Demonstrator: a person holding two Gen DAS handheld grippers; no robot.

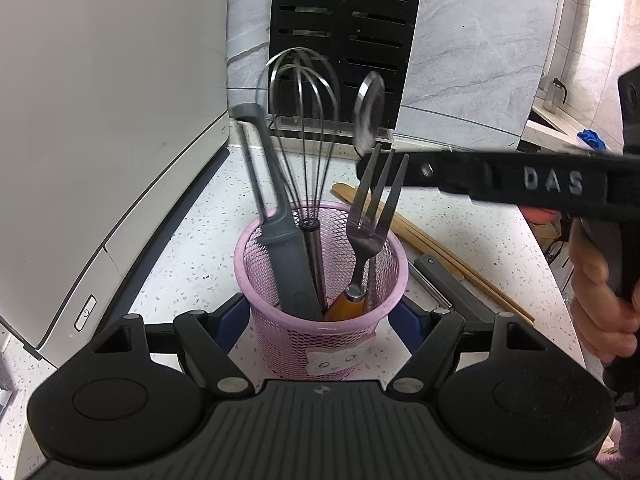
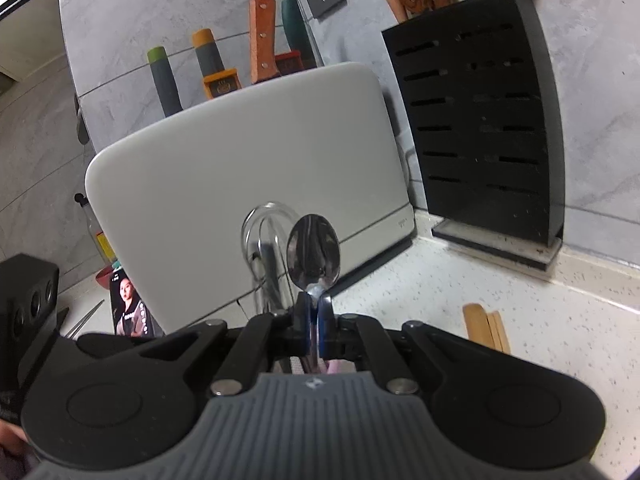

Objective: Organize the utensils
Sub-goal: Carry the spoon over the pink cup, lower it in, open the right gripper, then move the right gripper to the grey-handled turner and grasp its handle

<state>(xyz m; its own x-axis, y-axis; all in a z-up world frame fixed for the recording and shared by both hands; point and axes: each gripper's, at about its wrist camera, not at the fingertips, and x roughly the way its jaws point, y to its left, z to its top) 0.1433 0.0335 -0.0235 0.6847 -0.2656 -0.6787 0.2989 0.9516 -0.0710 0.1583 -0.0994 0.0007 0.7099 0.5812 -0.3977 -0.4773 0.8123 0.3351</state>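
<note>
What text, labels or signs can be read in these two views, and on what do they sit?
"DAS": raised letters on the right gripper finger, left wrist view.
Power symbol: button on the white appliance.
Small print on the white appliance's corner: too small to read.
Pink basket sticker: cartoon face, no words.

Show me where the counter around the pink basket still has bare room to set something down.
Bare counter lies left of the pink mesh basket, up to the white appliance, and behind it toward the black knife block. Another open stretch runs in front of the block. Right of the basket it is crowded: wooden chopsticks, a dark utensil, and the right gripper holding a spoon.
</note>
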